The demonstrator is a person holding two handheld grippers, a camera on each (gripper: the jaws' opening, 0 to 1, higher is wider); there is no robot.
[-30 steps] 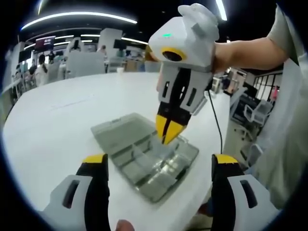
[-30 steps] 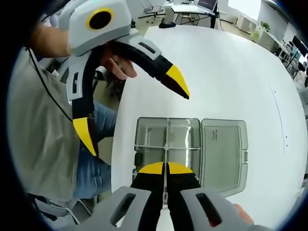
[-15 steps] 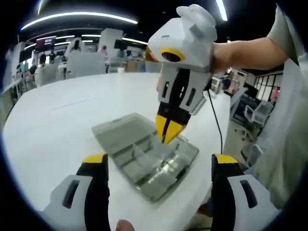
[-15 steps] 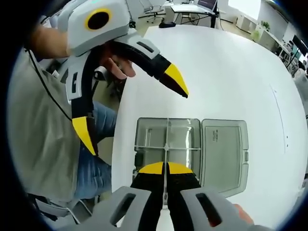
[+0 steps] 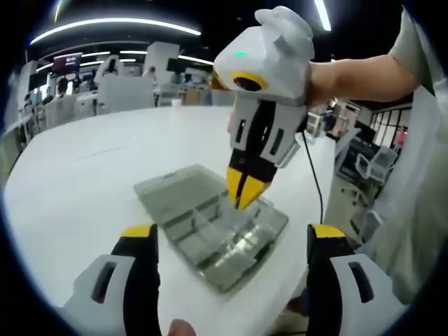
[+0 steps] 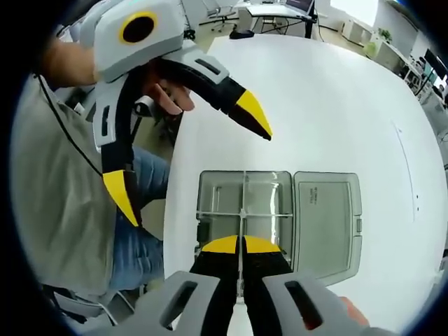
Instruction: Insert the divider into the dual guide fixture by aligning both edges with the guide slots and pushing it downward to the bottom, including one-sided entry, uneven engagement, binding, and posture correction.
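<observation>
A clear plastic compartment box point(image 6: 217, 199) lies on the white table point(image 6: 329, 105) with its lid point(image 6: 325, 217) folded flat beside it; it also shows as the box point(image 5: 210, 231). My right gripper point(image 6: 240, 245) is shut on a thin clear divider point(image 6: 240, 222), seen edge-on and held upright over the box's middle. From the other side, the right gripper point(image 5: 243, 192) points straight down with its yellow tips at the box's compartments. My left gripper point(image 5: 231, 234) is open, with nothing between its fingers, hovering near the box; the same left gripper point(image 6: 189, 159) hangs open above the table edge.
The box sits close to the table's edge, next to the person's legs point(image 6: 140, 238) and grey shirt point(image 6: 56, 210). A black cable point(image 5: 315, 182) hangs from the right gripper. Chairs and desks stand in the office beyond the table point(image 5: 84, 161).
Almost nothing: the left gripper has drifted very slightly up and left in the right gripper view. The right gripper, the divider and the box keep their places.
</observation>
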